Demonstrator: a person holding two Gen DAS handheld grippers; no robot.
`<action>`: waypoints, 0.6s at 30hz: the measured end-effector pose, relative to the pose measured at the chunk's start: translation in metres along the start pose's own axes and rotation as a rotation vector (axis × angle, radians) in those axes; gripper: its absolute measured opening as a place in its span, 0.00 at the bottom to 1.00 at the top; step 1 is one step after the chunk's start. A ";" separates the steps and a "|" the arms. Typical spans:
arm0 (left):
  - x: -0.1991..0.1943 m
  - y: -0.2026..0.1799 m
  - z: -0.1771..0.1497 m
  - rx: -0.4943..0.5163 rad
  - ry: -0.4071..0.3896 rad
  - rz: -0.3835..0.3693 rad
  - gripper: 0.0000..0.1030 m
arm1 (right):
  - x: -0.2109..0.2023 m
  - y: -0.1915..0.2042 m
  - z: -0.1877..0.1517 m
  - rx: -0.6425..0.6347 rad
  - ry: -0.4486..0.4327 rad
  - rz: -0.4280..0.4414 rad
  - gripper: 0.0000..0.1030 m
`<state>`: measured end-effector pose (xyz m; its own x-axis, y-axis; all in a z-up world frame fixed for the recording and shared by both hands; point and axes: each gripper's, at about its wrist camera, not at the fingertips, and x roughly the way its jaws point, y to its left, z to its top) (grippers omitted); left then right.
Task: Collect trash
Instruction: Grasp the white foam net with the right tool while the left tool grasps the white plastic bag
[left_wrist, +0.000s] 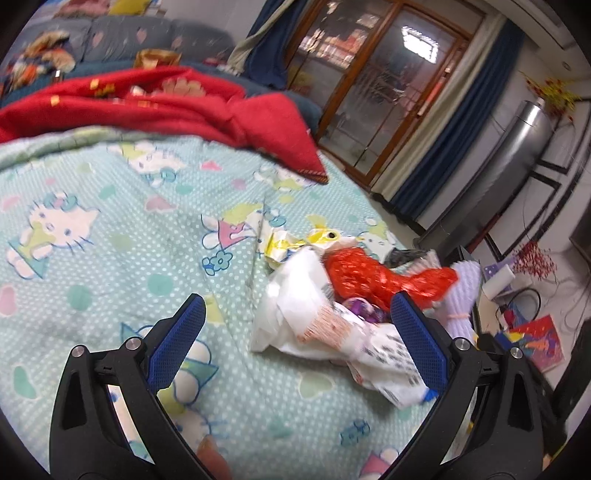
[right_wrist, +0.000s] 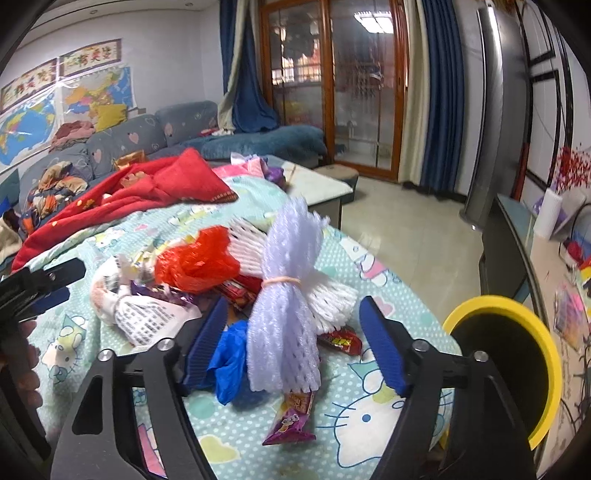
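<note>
A pile of trash lies on a Hello Kitty sheet: crumpled white printed paper, a red net bag, a yellow-white wrapper. My left gripper is open, its jaws either side of the white paper, above it. In the right wrist view, a bundle of lavender foam fruit nets tied with a rubber band lies between the open jaws of my right gripper. A blue plastic scrap, a purple snack wrapper and a red candy wrapper lie around it. The left gripper shows at left.
A black bin with a yellow rim stands at the right, beside the sheet's edge. A red blanket lies further back. A sofa, a low table and a tiled floor lie beyond.
</note>
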<state>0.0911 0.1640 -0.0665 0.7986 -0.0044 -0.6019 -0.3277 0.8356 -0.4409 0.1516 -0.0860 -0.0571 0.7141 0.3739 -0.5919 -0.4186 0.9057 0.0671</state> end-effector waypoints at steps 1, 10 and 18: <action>0.006 0.003 0.001 -0.018 0.009 -0.002 0.89 | 0.004 -0.001 0.000 0.006 0.015 0.007 0.61; 0.033 0.025 -0.002 -0.156 0.056 -0.079 0.84 | 0.027 0.002 -0.011 0.036 0.134 0.092 0.27; 0.042 0.023 -0.010 -0.154 0.090 -0.147 0.60 | 0.014 0.007 -0.012 0.010 0.117 0.155 0.15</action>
<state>0.1119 0.1773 -0.1085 0.7974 -0.1745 -0.5777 -0.2901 0.7287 -0.6204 0.1522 -0.0765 -0.0745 0.5709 0.4839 -0.6633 -0.5129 0.8410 0.1722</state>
